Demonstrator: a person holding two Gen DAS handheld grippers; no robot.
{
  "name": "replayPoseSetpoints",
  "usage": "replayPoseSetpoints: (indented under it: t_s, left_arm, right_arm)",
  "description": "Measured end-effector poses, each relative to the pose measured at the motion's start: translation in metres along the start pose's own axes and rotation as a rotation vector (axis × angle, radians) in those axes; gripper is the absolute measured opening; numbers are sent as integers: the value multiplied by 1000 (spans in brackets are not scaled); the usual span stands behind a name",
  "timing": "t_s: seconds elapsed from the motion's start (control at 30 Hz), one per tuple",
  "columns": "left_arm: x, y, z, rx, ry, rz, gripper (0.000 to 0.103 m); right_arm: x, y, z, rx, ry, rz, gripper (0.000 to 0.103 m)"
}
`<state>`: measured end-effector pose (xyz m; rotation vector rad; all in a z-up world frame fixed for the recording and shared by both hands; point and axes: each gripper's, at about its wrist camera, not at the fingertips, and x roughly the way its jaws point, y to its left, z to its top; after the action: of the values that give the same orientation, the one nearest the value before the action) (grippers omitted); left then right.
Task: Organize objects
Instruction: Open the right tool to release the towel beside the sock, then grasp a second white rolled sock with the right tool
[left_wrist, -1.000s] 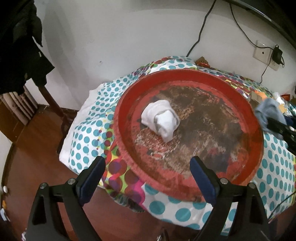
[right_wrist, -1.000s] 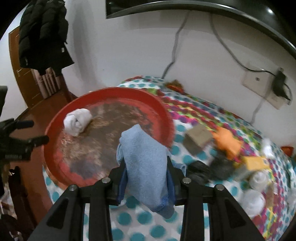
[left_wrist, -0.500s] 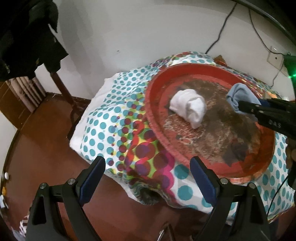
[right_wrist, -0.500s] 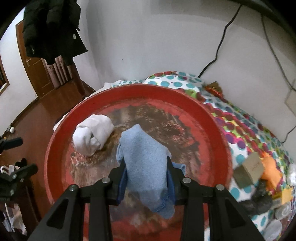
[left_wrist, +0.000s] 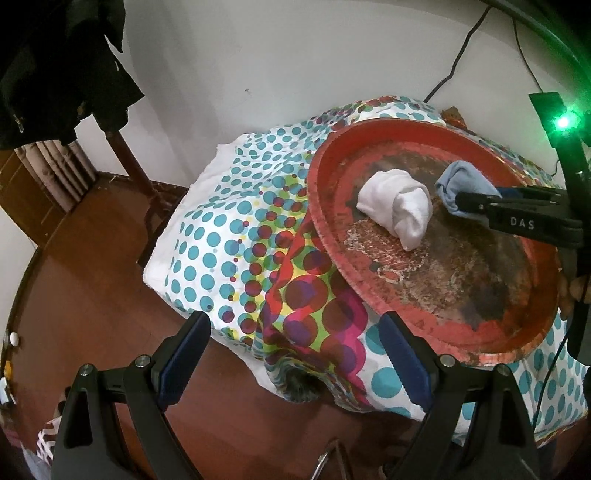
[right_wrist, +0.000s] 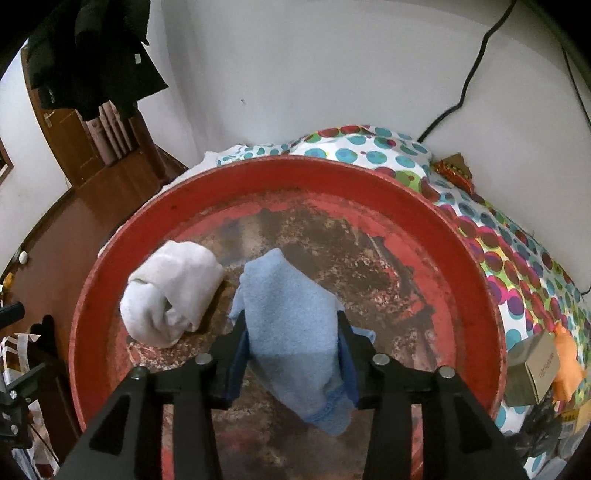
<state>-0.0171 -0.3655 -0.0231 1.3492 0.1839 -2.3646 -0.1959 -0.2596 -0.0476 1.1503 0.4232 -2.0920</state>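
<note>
Gripping a folded light-blue terry cloth (right_wrist: 295, 332), the right gripper (right_wrist: 291, 354) holds it just above the floor of the worn round red tray (right_wrist: 476, 280). Beside it, a rolled white cloth (right_wrist: 170, 295) already lies in the tray. The left gripper (left_wrist: 295, 362) hangs spread and empty, off the table. Farther right, a small cardboard box (right_wrist: 532, 365) and an orange toy (right_wrist: 565, 362) sit unsorted on the polka-dot tablecloth (right_wrist: 517, 258), so most sorting probably remains.

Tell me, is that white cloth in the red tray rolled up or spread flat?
Rolled up. The white cloth sits as a tucked bundle on the red tray, beside the blue cloth gripped in the right tool.
</note>
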Motion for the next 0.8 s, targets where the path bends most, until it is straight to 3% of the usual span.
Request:
replayPoseSetpoints:
  t_s: [0.13, 0.4, 0.57, 0.8]
  left_arm:
    - [0, -7, 2, -1, 2, -13, 92]
    - [-10, -36, 8, 34, -20, -40, 92]
    - [-18, -67, 14, 76, -45, -79, 92]
    - [-25, -126, 22, 163, -59, -147, 92]
  right_arm:
    - [-7, -4, -3, 1, -12, -6, 54]
    - [-53, -21, -23, 21, -65, 10, 55]
    - [-87, -62, -59, 98, -89, -26, 55]
    - [-129, -144, -118, 223, -106, -154, 55]
